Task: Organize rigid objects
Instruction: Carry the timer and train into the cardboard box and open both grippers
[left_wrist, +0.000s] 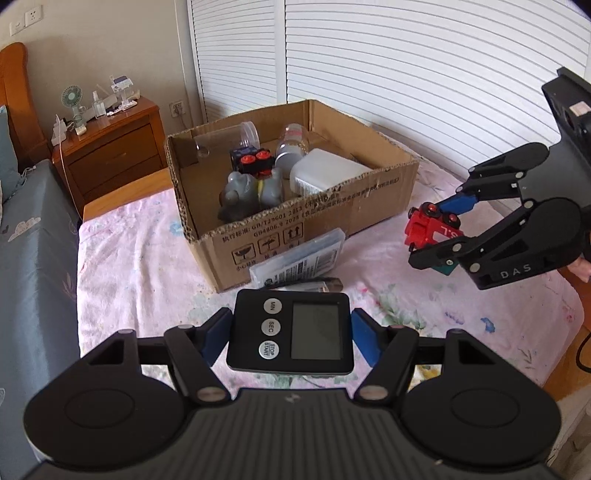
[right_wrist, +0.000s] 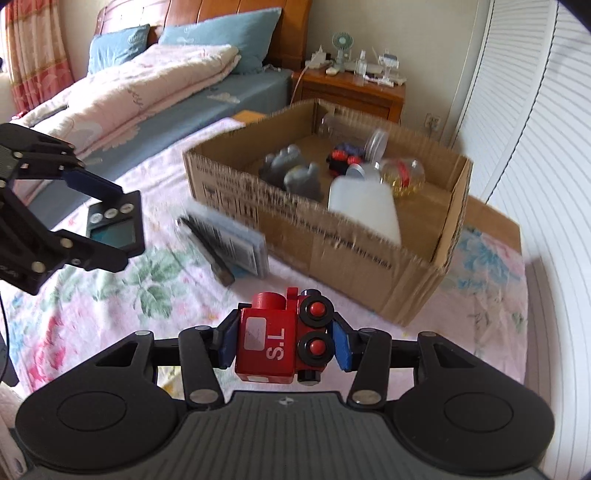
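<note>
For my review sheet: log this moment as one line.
left gripper: shut on timer | right gripper: shut on toy train | both above bedspread | cardboard box: part filled

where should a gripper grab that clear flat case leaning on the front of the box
Judging by its pose, take the clear case by its two long thin edges, coming down from above. It leans on the cardboard box, so its broad faces are blocked and too wide.

Your left wrist camera looks down along its tool, close in, at the cardboard box (left_wrist: 295, 221) from its printed side. Your right wrist camera faces the same box (right_wrist: 332, 236) from its corner; both views share it.
</note>
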